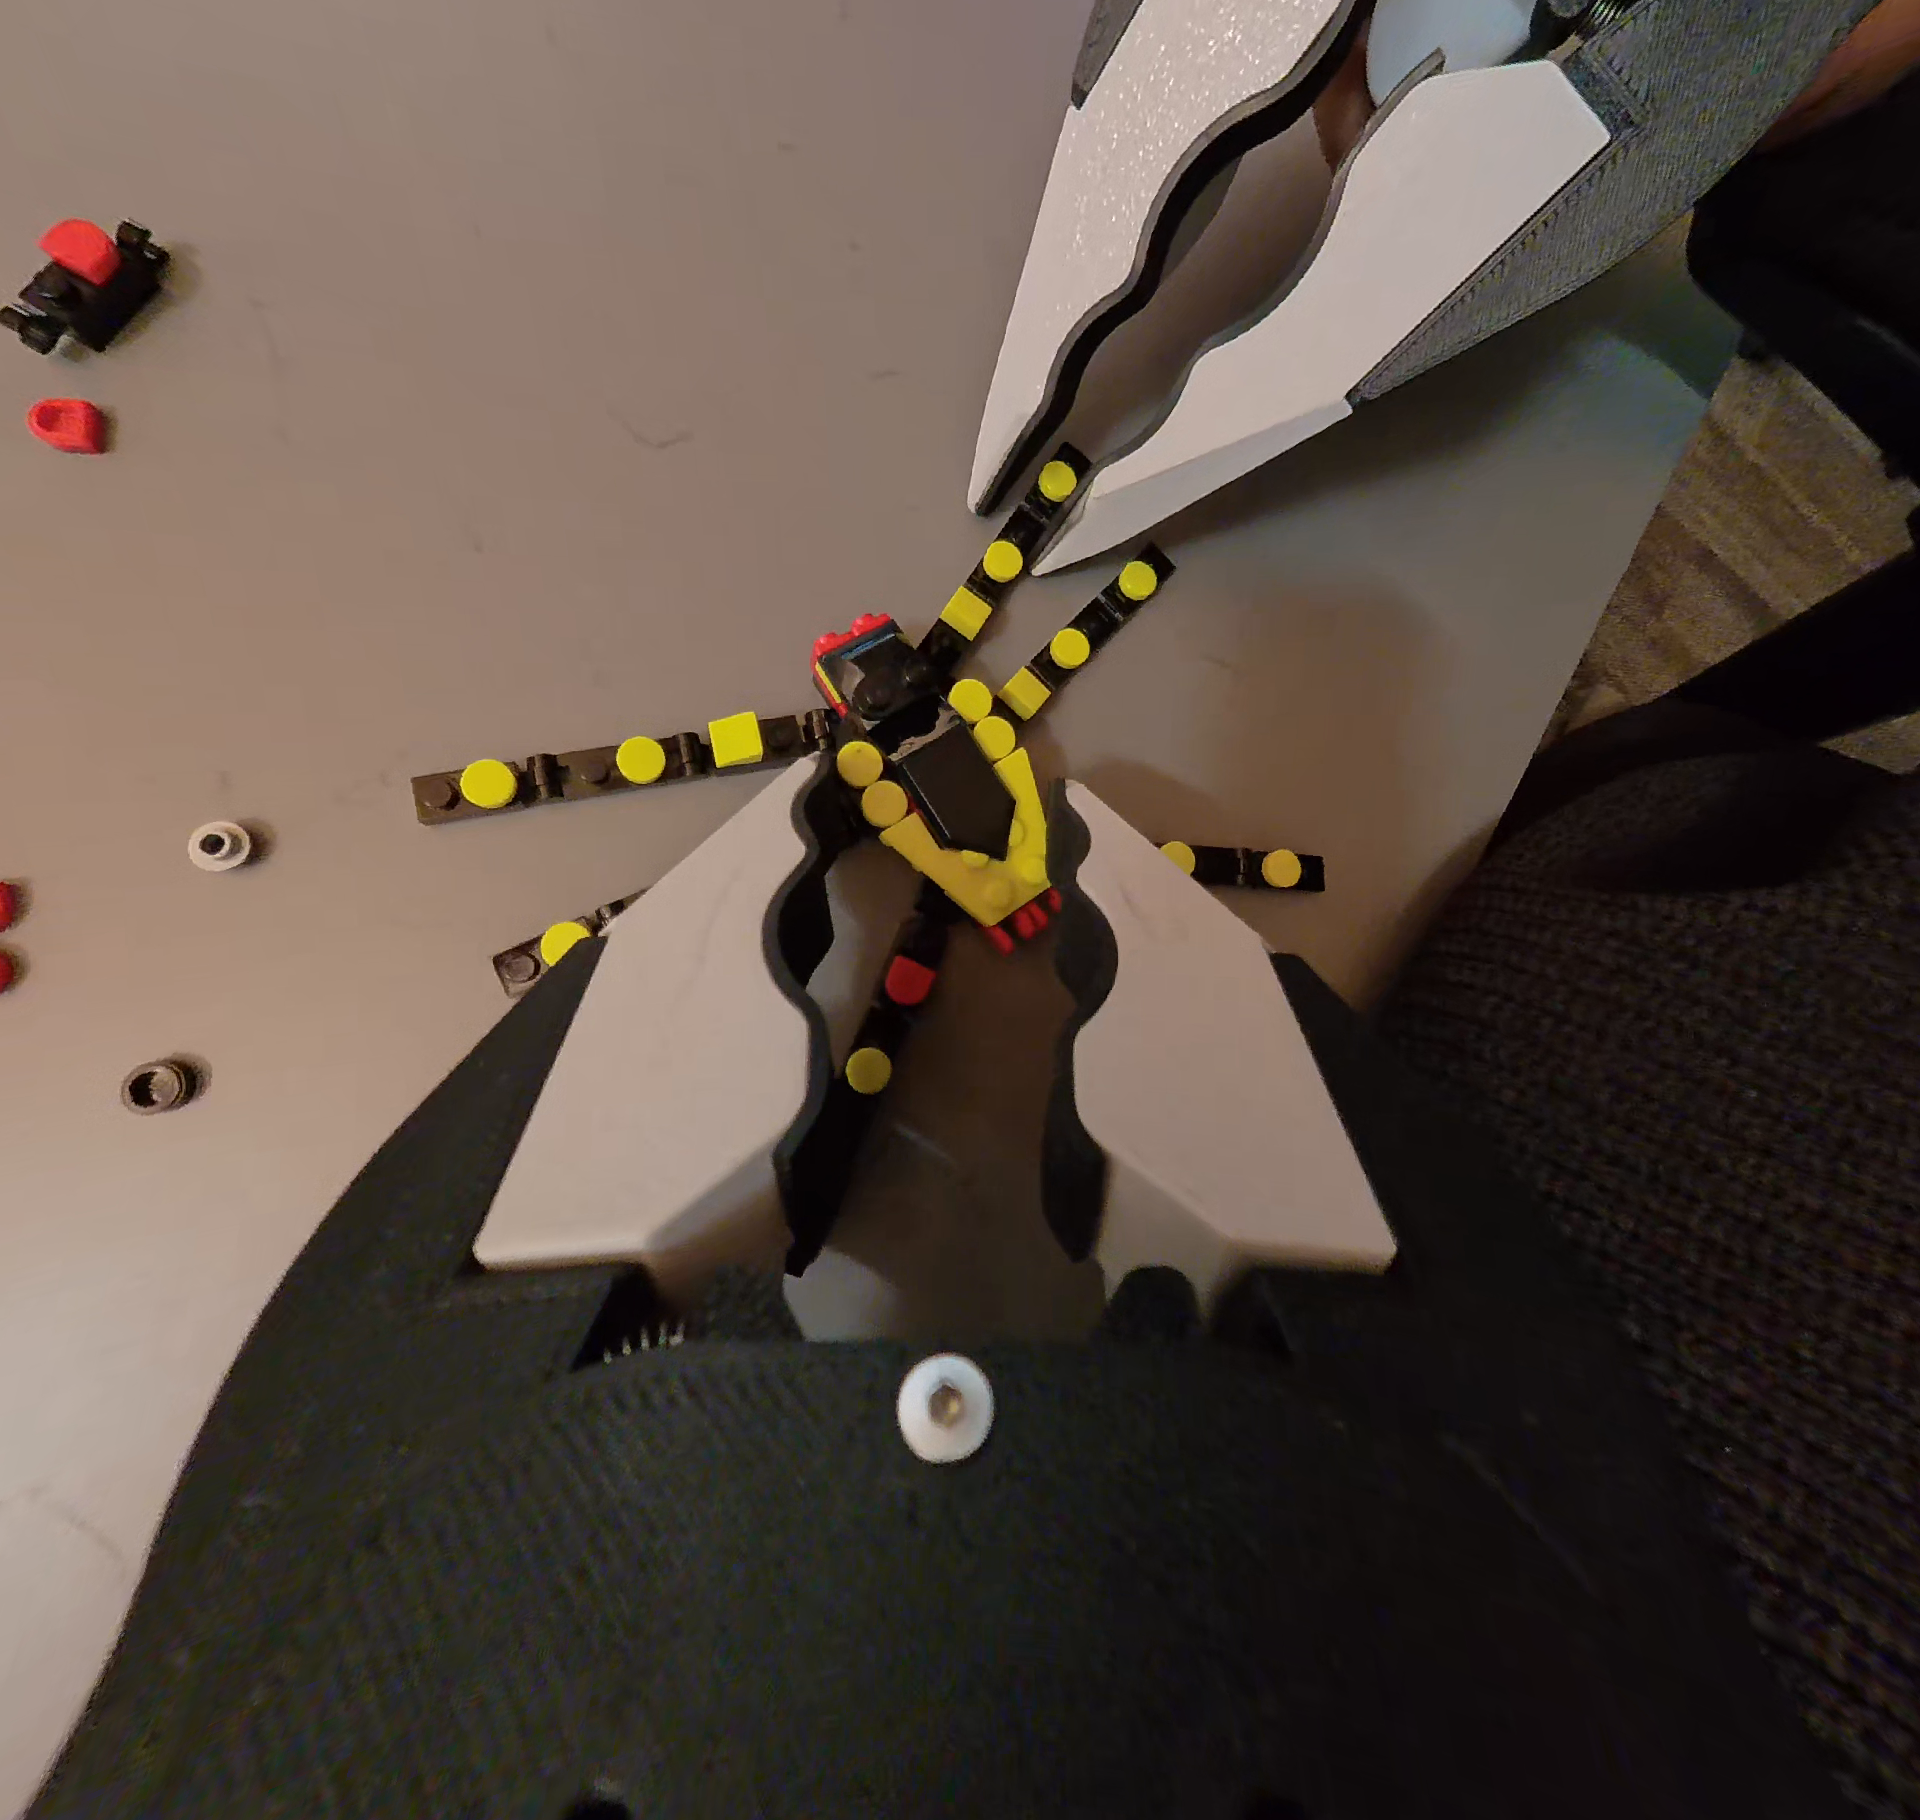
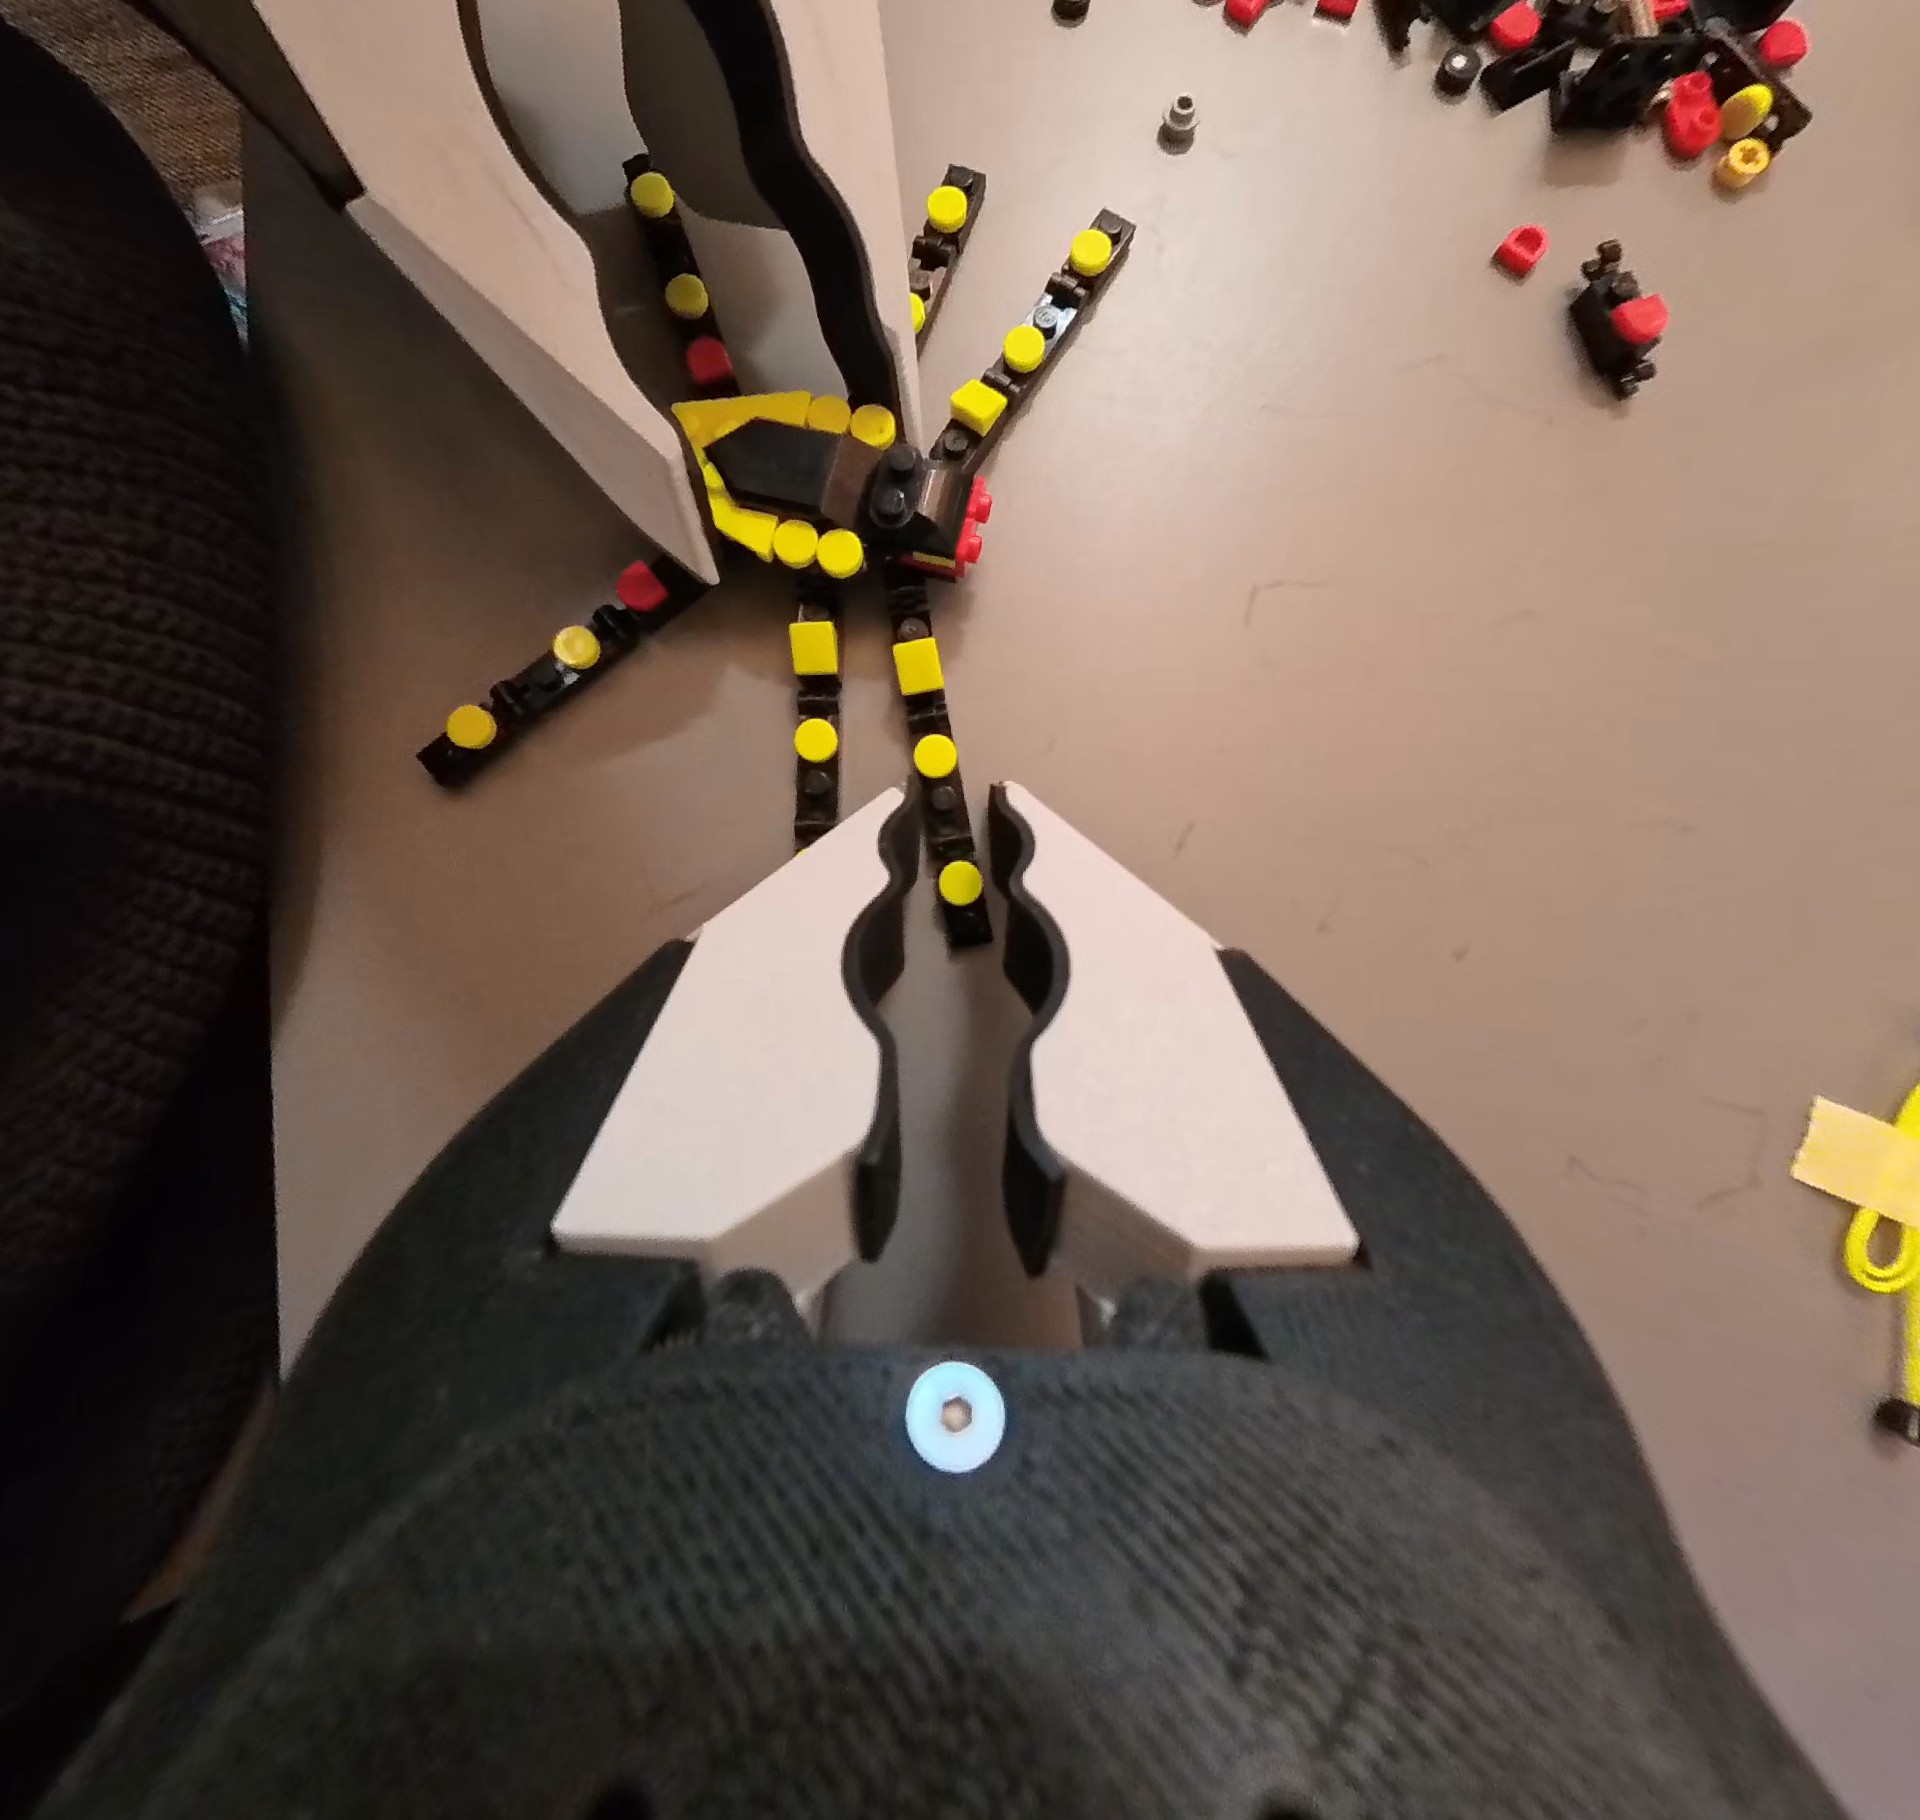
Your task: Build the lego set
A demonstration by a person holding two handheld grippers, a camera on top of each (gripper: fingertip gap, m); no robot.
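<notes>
Left gripper (image 1: 940,799) brackets the spider model's yellow-black body (image 1: 961,814), seemingly clamped. Right gripper (image 2: 948,802) closes around one leg (image 2: 940,783); pinch contact unclear. Legs mostly attached; loose parts pile (image 2: 1621,25) remains, so build unfinished. Table edge (image 1: 1538,731) close; open room toward the pile.

The left gripper's finger (image 1: 665,1022) hides most of one spider leg (image 1: 551,944) at eight o'clock. Red pieces (image 1: 5,934) at nine o'clock are cut off by the edge.
</notes>
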